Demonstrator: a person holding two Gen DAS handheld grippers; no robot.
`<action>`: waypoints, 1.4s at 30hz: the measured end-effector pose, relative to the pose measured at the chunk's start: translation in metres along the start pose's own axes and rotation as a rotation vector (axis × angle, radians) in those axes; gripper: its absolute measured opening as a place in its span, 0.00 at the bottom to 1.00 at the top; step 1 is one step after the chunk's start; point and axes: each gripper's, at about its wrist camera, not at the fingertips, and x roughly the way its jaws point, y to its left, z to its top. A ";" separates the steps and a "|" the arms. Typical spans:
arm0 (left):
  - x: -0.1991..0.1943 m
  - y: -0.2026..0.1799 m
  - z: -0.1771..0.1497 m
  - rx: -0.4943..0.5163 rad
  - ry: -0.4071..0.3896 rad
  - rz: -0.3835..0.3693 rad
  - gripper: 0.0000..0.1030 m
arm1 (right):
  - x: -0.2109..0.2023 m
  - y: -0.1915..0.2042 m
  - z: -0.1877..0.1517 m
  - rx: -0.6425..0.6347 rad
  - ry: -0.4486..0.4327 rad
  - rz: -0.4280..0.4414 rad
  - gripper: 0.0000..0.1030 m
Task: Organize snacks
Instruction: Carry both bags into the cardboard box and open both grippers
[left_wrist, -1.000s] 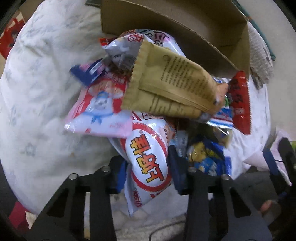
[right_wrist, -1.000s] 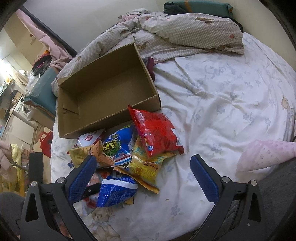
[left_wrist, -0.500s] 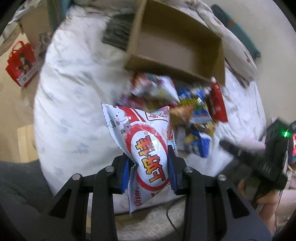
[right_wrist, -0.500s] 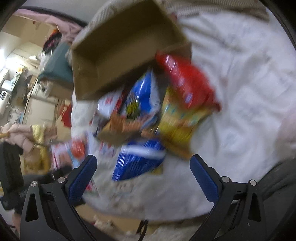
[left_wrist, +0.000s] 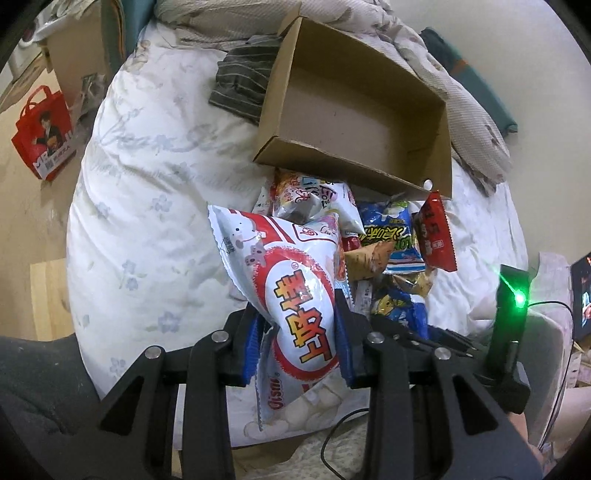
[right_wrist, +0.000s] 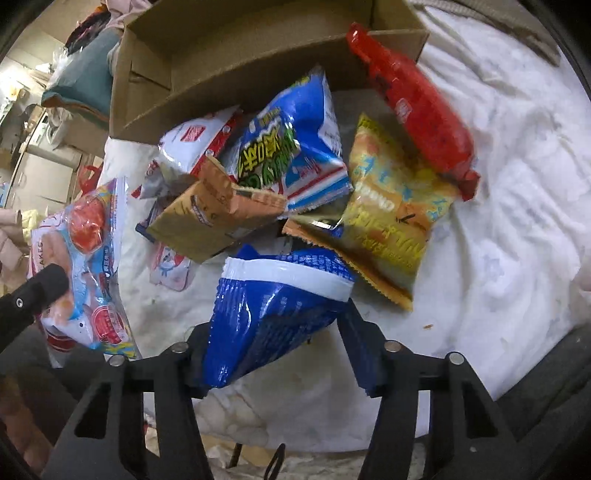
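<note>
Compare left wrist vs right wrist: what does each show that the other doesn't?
Left wrist only: the left hand-held gripper shut on the white and red snack bag, a red tote bag on the floor, a striped cloth.
Right wrist only: the right hand-held gripper, jaws just closing around the dark blue snack bag, and the yellow bag.
Both: the empty cardboard box, the red packet.

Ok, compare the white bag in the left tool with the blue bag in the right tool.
The white bag carries a red oval with orange characters; the blue bag is plain dark blue with a white band. The white bag hangs lifted clear of the pile in the left tool; the blue bag sits at the pile's near edge, between the jaws of the right tool, which have just been closing. Both are sealed, puffy snack bags.
</note>
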 end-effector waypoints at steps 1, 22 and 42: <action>0.000 0.000 0.000 0.000 0.001 -0.002 0.29 | -0.004 0.000 -0.002 -0.007 -0.012 -0.001 0.51; -0.043 -0.026 0.067 0.032 -0.140 -0.037 0.29 | -0.133 -0.015 0.054 -0.049 -0.308 0.358 0.27; 0.037 -0.056 0.166 0.083 -0.167 -0.019 0.29 | -0.065 -0.029 0.178 -0.048 -0.312 0.397 0.17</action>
